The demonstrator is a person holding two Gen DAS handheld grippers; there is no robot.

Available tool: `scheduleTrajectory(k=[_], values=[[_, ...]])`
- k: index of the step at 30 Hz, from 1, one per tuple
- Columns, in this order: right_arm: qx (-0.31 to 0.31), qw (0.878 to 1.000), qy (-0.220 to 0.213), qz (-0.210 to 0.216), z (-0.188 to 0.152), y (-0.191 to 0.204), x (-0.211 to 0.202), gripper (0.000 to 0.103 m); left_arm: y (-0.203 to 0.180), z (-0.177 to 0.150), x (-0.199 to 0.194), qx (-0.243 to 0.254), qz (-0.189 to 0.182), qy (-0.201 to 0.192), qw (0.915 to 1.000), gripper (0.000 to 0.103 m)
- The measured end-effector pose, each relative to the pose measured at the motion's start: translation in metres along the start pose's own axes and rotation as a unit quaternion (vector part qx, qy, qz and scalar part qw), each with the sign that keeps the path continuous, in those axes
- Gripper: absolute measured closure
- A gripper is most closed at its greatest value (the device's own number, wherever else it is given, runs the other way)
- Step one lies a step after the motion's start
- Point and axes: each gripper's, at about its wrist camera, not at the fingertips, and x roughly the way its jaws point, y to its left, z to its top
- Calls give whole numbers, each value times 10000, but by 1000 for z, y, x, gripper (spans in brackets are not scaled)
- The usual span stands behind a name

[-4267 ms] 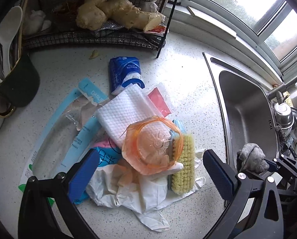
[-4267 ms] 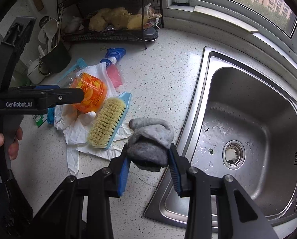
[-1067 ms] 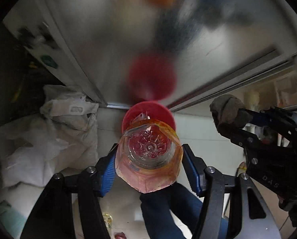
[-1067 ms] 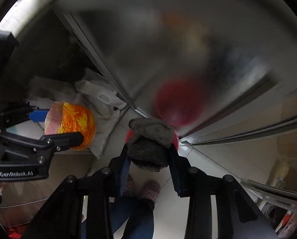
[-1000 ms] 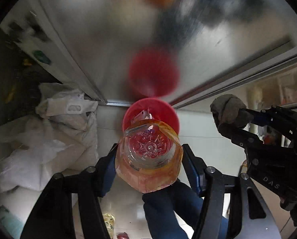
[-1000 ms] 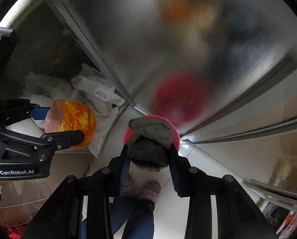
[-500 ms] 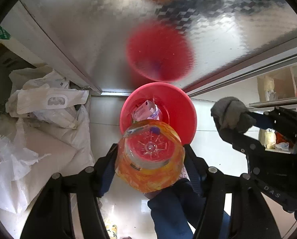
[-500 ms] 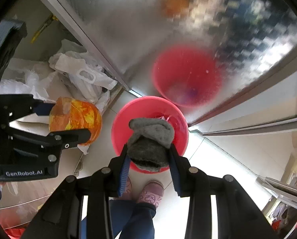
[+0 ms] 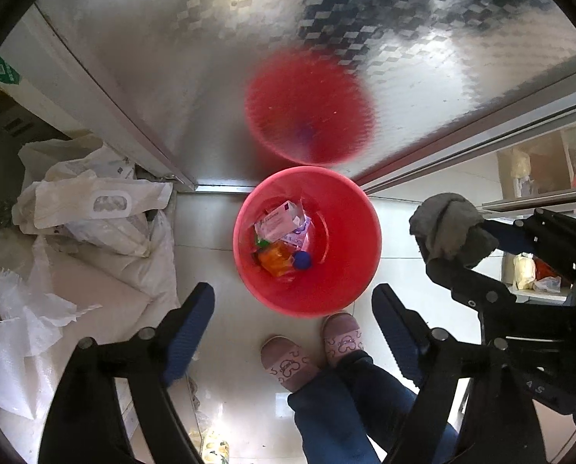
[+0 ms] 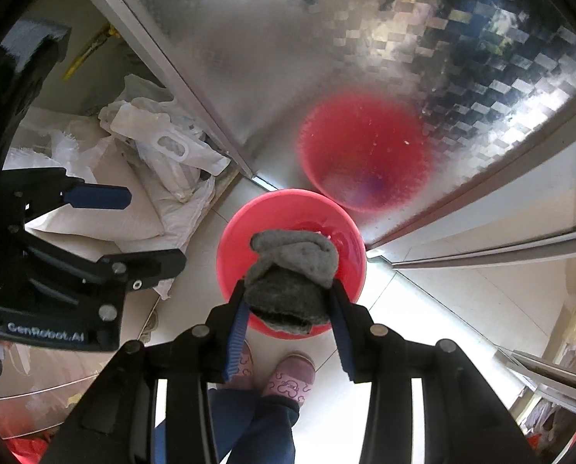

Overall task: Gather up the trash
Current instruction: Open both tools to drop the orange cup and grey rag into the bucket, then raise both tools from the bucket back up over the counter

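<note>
I am looking straight down at a pale tiled floor, with a textured metal door (image 9: 218, 38) filling the upper half of the frame and blurrily reflecting a red bin. The red bin (image 9: 349, 228) itself is sitting at the centre, against the door's foot. White bags (image 9: 90, 208) are lying heaped at the left, and my pink slippers (image 9: 288, 359) are showing at the lower middle.

The left tool (image 9: 293, 332) is now hanging spread apart and empty just below the bin. Half a second ago it was clamping an orange plastic bottle; that orange plastic bottle (image 9: 274, 261) is now lying at the bin's bottom beside a pink carton (image 9: 278, 222) and a blue cap (image 9: 302, 260). I judge that piece collected.

The right tool (image 10: 288, 309) is still clamping a grey rag (image 10: 291, 274) over the bin's near rim, probably next to drop.
</note>
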Motion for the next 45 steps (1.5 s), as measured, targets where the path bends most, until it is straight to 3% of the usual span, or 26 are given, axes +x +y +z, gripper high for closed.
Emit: scheduleTrajectory(k=[7, 12, 17, 21, 28, 35, 45], values=[[-8, 10000, -46, -30, -3, 2, -16, 61, -9, -4, -17, 95, 124, -59, 9999, 21], [-70, 9998, -157, -113, -5, 7, -47, 59, -19, -10, -50, 8, 124, -171, 9998, 21], [-38, 9996, -238, -114, -9, 6, -93, 57, -33, -16, -99, -83, 156, -381, 9991, 21], [-125, 9991, -393, -85, -13, 9, -137, 45, -46, -23, -149, -122, 258, -575, 9979, 21], [-255, 9974, -676, -48, -20, 19, -214, 37, -58, -37, -222, -350, 301, -805, 9957, 21], [-341, 9942, -1015, 22, -17, 26, -275, 28, -76, -45, -291, -266, 506, -1131, 9919, 21], [-654, 9855, -1562, 58, 4, 37, -344, 12, -81, -46, -385, -470, 756, -1911, 9775, 21]])
